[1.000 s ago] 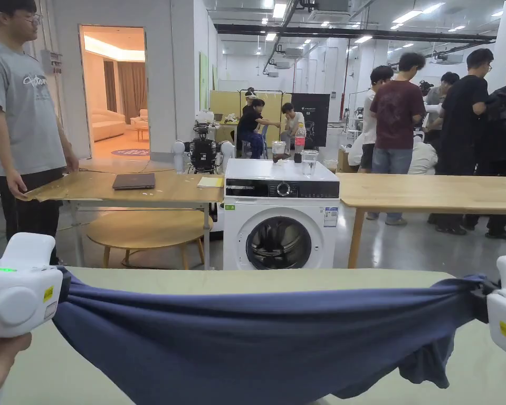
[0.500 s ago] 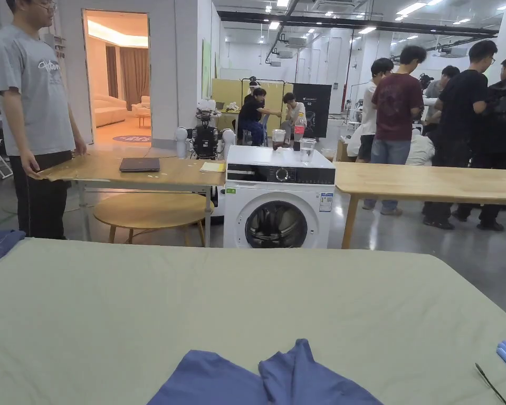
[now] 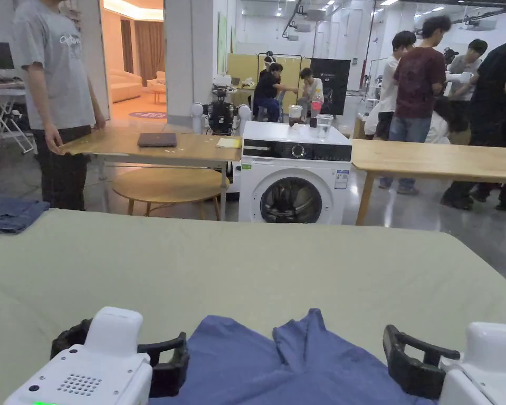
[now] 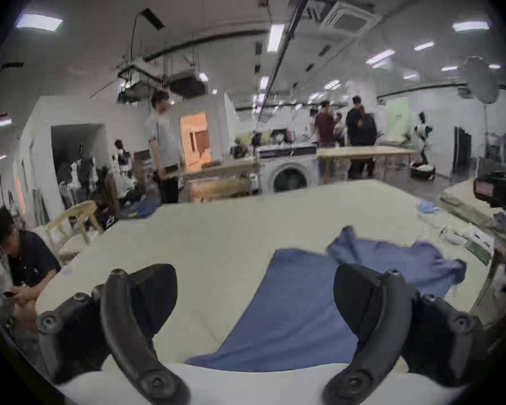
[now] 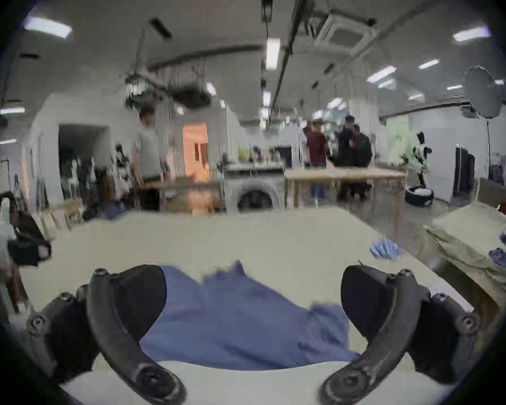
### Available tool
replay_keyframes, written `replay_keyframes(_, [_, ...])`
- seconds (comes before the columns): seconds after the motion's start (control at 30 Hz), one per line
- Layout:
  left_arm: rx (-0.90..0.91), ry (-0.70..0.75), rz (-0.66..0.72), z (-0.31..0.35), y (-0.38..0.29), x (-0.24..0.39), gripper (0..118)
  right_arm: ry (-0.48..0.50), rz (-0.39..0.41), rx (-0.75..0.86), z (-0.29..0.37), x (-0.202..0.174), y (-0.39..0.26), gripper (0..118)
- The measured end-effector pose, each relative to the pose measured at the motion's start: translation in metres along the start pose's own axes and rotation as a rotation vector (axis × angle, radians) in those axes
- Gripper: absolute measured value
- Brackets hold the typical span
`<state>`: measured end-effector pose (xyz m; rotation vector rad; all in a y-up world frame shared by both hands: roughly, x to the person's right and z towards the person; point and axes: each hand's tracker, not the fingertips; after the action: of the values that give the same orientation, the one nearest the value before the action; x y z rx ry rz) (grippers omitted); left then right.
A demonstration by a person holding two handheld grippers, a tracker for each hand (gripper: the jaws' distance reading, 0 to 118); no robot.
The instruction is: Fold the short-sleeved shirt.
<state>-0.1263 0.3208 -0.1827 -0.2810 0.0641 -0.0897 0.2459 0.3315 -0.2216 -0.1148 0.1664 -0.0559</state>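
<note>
Two white handheld grippers, left (image 4: 254, 303) and right (image 5: 253, 306), hover jaws wide apart and empty over a crumpled blue cotton short-sleeved shirt (image 3: 299, 364) lying between them on the pale green table (image 3: 246, 263); smoothing it flat likely comes next

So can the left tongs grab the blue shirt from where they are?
Probably yes. The left tongs are open just above the green table, with the blue shirt's edge lying partly between their jaws and nothing in the way.

your left tool (image 4: 254, 303) stands with jaws wide apart over the blue shirt (image 4: 298, 309), lying rumpled on the pale surface (image 4: 216, 236).
</note>
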Motion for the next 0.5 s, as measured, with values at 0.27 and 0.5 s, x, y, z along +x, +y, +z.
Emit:
replay_keyframes(0.27, [-0.006,0.027,-0.087,0.004,-0.013,0.020,0,-0.038,0.118,0.044,-0.006,-0.047,-0.010,0])
replay_keyframes(0.5, [-0.181,0.067,0.038,-0.002,-0.051,-0.055,0,0.015,0.029,-0.028,-0.027,-0.044,-0.015,0])
